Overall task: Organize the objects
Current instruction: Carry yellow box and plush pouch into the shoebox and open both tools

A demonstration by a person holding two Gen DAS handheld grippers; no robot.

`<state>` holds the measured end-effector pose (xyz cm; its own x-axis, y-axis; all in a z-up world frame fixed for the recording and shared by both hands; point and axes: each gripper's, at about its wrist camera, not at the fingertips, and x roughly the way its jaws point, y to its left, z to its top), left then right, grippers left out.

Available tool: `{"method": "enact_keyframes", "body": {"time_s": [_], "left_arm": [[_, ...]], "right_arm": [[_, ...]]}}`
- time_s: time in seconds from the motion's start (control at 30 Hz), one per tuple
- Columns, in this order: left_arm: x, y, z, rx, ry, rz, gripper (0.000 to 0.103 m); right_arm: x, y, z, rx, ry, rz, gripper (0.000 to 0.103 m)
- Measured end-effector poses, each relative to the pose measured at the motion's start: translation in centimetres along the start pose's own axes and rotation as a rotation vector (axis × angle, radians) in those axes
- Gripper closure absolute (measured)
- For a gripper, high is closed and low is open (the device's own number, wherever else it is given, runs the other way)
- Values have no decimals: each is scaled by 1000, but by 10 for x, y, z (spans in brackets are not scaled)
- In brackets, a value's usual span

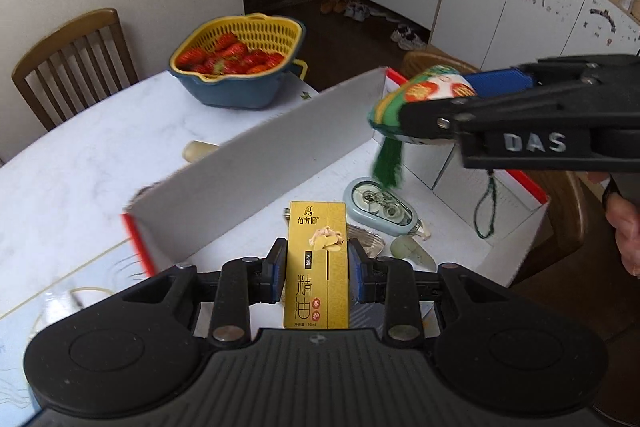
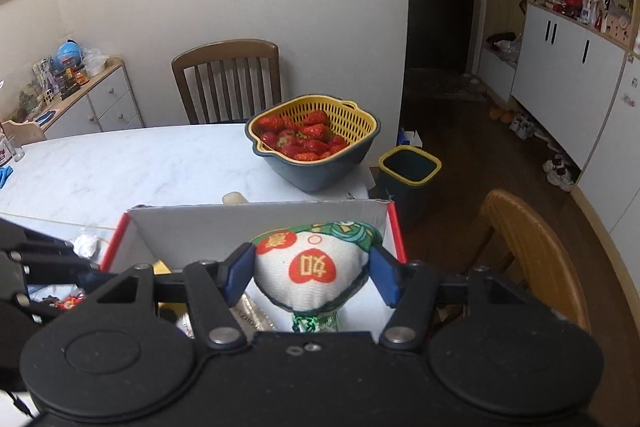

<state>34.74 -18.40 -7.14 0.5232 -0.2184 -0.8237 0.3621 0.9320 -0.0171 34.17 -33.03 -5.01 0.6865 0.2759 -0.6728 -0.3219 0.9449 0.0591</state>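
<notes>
Left tongs (image 1: 318, 267) clamp gold carton (image 1: 316, 263), base hidden; right tongs (image 2: 312, 267) grip pouch (image 2: 312, 263), bottom cut off.

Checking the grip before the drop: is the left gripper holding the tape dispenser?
No, the left gripper clamps a gold carton; the tape dispenser lies in the box.

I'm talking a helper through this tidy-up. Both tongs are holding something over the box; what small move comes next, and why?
Probably lower the left tongs and release the gold carton into the white box: it already hangs over the box floor beside the tape dispenser.
</notes>
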Motion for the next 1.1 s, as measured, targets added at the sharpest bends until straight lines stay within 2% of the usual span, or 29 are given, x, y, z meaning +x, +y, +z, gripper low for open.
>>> {"method": "enact_keyframes", "body": {"time_s": [0.13, 0.4, 0.57, 1.1], "left_arm": [[20, -11, 1, 18, 22, 3, 73], [52, -22, -4, 33, 78, 18, 73], [61, -24, -4, 28, 106, 12, 73], [69, -27, -3, 3, 135, -11, 72]], "right_arm": [[22, -5, -3, 11, 27, 15, 43], [61, -2, -17, -34, 141, 35, 42], [79, -3, -23, -31, 249, 37, 42], [86, 2, -22, -58, 279, 65, 38]]}}
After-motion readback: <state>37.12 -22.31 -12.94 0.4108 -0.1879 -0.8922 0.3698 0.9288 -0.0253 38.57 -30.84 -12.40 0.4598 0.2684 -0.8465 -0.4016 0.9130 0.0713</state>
